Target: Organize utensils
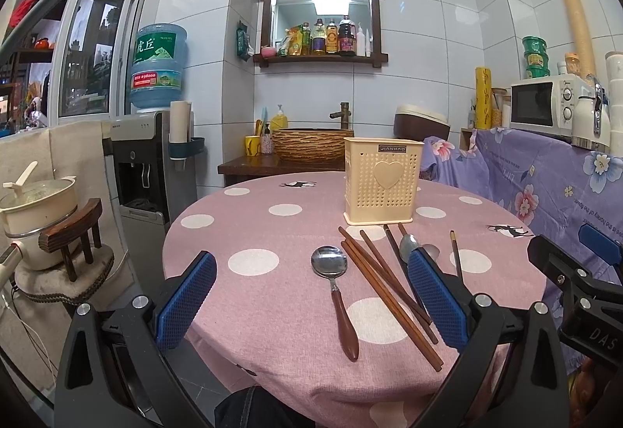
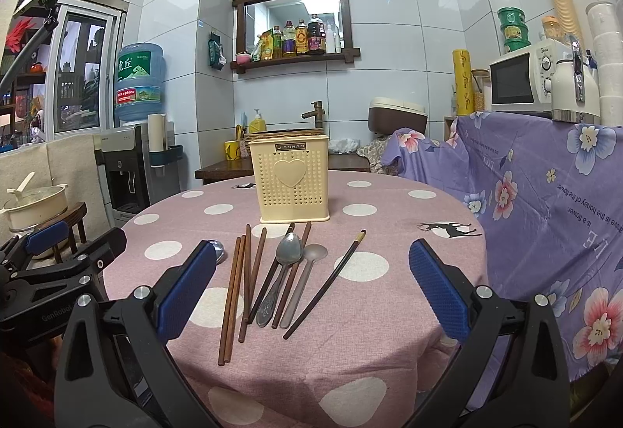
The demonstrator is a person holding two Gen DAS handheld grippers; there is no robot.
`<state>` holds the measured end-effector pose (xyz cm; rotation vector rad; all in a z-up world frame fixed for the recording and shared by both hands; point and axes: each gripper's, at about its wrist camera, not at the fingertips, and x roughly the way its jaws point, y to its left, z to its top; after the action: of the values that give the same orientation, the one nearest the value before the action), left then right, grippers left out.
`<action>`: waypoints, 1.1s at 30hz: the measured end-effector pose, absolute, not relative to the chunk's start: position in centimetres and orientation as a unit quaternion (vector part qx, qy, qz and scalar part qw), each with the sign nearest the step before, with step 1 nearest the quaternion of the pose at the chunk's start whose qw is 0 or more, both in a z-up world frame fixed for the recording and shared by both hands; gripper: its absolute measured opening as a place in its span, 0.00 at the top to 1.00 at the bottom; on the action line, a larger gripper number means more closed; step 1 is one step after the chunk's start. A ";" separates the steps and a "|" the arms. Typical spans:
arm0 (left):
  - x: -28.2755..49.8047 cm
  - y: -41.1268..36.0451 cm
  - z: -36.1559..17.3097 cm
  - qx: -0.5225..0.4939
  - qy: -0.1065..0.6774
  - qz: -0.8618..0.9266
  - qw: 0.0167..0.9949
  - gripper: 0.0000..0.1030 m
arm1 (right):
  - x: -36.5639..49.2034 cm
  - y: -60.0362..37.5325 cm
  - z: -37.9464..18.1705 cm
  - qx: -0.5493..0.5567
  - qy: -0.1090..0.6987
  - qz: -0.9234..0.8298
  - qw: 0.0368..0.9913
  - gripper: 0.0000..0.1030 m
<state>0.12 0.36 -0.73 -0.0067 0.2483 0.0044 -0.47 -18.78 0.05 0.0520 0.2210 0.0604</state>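
Left wrist view: left gripper (image 1: 311,295) sits low at bottom centre, fingers spread wide, nothing between them, hovering over the near edge of the round table (image 1: 249,233) with the pink dotted cloth. Wooden-handled spoon (image 1: 338,284) lies right between the pads, bowl pointing up-frame. Brown chopsticks (image 1: 385,291) lie just right of it, slanting toward lower right. Cream holder (image 1: 382,180) with the heart stands upright at centre, beyond the utensils, apart from them. Right gripper's body (image 1: 576,280) shows at right edge. Step looks like the very start: nothing in the holder that I can see, all utensils flat on the cloth. Next move probably calls for dropping onto the spoon handle and closing.

Right wrist view: right gripper (image 2: 311,291) also low centre, fingers released wide, empty. Between the pads, a fan of utensils: brown chopsticks (image 2: 237,287) left, metal spoon (image 2: 282,276) in the middle, a second duller spoon (image 2: 305,280) touching beside it, one dark chopstick (image 2: 327,284) with a pale tip at right, lying apart. Holder (image 2: 290,180) upright at centre, just behind the utensil tips. Left gripper's body (image 2: 58,264) at left edge. Utensils overlap, so picking a single one needs a narrow, aimed pinch; the lone dark chopstick looks easiest.
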 end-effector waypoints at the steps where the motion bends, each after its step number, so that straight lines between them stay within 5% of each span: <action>1: 0.1 0.4 -0.7 -0.003 0.124 0.002 0.992 0.05 | -0.5 -18.8 0.0 0.026 0.111 0.030 0.993 0.05; 33: 0.4 0.2 -1.4 -0.003 0.133 -0.001 0.991 0.05 | 0.2 -19.5 -0.5 0.030 0.120 0.029 0.992 0.05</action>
<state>0.39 0.18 -1.37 -0.0052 0.2664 -0.0021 0.17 -19.53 -0.49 0.0595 0.2398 0.0578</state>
